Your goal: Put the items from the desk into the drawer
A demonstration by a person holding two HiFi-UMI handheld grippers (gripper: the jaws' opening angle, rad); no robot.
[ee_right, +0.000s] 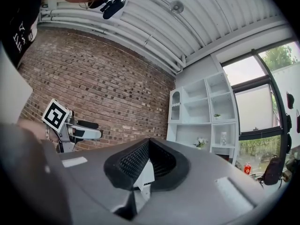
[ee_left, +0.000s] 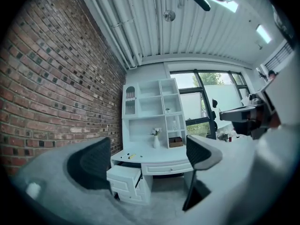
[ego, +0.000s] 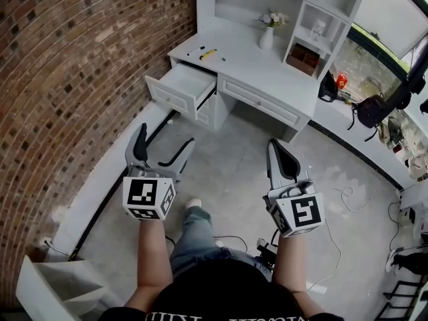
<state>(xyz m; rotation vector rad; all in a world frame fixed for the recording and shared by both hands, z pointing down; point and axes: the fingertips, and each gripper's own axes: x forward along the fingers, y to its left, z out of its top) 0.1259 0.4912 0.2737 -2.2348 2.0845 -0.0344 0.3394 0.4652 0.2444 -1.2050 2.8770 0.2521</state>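
Observation:
The white desk (ego: 251, 62) stands against the far wall, its top-left drawer (ego: 186, 85) pulled open. On the desktop's left end lie a black pen (ego: 195, 50), a yellow marker (ego: 208, 54) and a tiny green bit (ego: 223, 59). Both grippers hover over the floor well short of the desk. My left gripper (ego: 162, 147) is open and empty; in the left gripper view its jaws frame the drawer (ee_left: 124, 178) and the marker (ee_left: 133, 156). My right gripper (ego: 283, 158) is shut with nothing in it, its pads (ee_right: 133, 161) meeting.
A brick wall (ego: 73, 79) with a white ledge runs along the left. A flower vase (ego: 267, 36) and a brown box (ego: 303, 59) sit on the desk's shelves. Bags (ego: 370, 110) hang by the window at the right. Cables (ego: 348, 196) lie on the floor.

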